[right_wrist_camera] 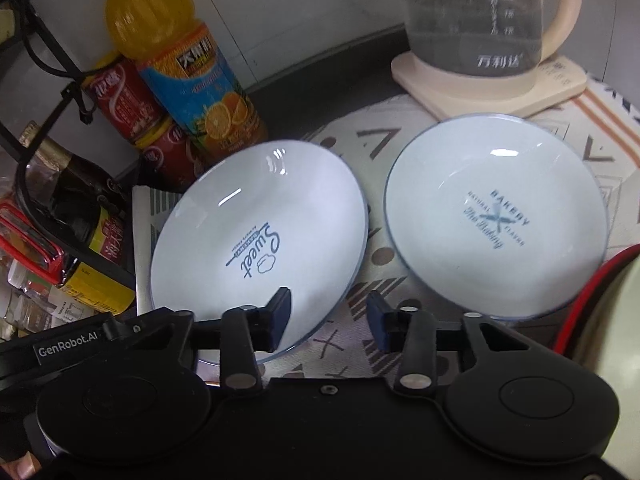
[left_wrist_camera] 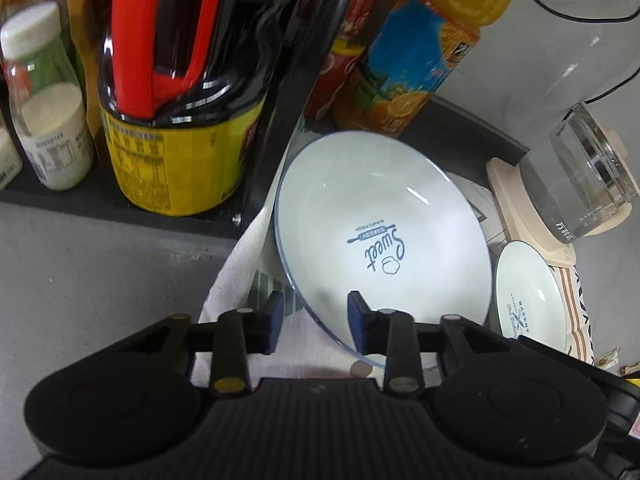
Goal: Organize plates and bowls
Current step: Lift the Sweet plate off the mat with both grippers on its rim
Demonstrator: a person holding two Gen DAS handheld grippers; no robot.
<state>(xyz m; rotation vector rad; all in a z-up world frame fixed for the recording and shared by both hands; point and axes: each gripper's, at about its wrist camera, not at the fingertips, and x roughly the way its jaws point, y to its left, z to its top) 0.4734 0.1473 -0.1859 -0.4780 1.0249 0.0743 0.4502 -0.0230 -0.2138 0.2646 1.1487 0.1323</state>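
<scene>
A white plate printed "Sweet" [left_wrist_camera: 384, 216] [right_wrist_camera: 256, 216] lies tilted on a patterned cloth [right_wrist_camera: 400, 136]. My left gripper [left_wrist_camera: 317, 320] straddles its near rim, one blue pad over the cloth and the other over the plate's inside, with a gap on each side. Along the same near edge my right gripper [right_wrist_camera: 329, 320] also straddles the rim, left pad over the plate and right pad over the cloth, neither pad touching it. A second white plate printed "Bakery" [right_wrist_camera: 496, 216] [left_wrist_camera: 528, 300] lies flat to the right of the first.
A glass kettle [right_wrist_camera: 480, 20] [left_wrist_camera: 588, 176] on a cream base stands behind the plates. An orange juice bottle [right_wrist_camera: 180, 72] and red cans [right_wrist_camera: 124, 100] stand at the back left. A black rack with a dark sauce bottle [left_wrist_camera: 180, 120] is at the left.
</scene>
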